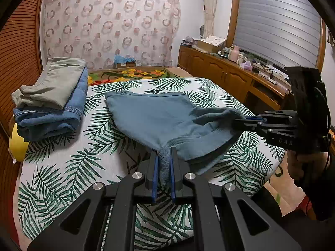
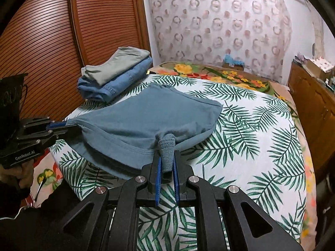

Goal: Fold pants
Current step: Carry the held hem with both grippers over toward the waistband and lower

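Blue-grey pants (image 1: 155,117) lie on the leaf-print sheet (image 1: 62,167) covering the bed, folded into a broad, roughly triangular bundle. The wide folded edge lies flat toward the far end of the bed; the near edge is raised off the sheet and gathered at two corners. The long axis of the bundle runs across the bed, between the two grippers, with the held hem stretched along it.

Left gripper (image 1: 164,156): jaws closed on a bunched ribbed corner of the pants, the fabric pinched between the blue pads. In the right wrist view the same gripper (image 2: 65,126) enters from the left side, clamped on the cloth's left-hand corner.

Right gripper (image 2: 167,159): jaws closed on a rolled tuft of the same ribbed fabric, which stands up between the fingers. In the left wrist view this gripper (image 1: 242,119) enters from the right; its fingertips are buried in the cloth, so the grip there is probably firm, though the pads cannot be seen clearly.

Stack of folded clothes (image 1: 52,98): a grey-green garment lying on top of blue denim, placed on the far left part of the bed, well apart from the pants. A floral blanket (image 2: 219,71) lies beyond the sheet. A wooden cabinet (image 1: 226,73) stands along the right of the bed.
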Motion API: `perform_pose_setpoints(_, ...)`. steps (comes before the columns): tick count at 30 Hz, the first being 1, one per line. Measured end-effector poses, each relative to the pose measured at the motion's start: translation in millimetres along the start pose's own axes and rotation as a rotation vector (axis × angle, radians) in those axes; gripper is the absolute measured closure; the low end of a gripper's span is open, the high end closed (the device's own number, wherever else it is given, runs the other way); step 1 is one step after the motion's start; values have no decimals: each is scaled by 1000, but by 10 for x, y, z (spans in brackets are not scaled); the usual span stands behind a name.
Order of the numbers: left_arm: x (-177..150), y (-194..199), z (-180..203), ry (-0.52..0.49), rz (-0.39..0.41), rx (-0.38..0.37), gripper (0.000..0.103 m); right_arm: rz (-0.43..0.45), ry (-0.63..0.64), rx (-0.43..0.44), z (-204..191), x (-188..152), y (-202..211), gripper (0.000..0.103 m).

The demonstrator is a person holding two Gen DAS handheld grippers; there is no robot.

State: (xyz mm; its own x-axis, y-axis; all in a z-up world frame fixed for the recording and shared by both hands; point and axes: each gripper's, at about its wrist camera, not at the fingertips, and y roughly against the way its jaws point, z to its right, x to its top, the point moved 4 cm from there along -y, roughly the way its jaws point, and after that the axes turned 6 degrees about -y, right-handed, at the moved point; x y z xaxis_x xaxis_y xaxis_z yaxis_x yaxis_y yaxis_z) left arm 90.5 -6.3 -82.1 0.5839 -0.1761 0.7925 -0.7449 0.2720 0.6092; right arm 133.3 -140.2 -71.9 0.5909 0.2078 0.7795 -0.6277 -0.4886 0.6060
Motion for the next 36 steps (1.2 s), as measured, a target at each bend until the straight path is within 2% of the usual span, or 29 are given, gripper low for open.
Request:
perform_pose_setpoints(9, 23, 115, 70, -8, 27, -17, 93, 8, -24, 20, 23, -67, 77, 93)
perform_pose_setpoints(36, 282, 799, 300, -54, 166, -57, 93, 146, -5, 69, -81, -120, 855, 93)
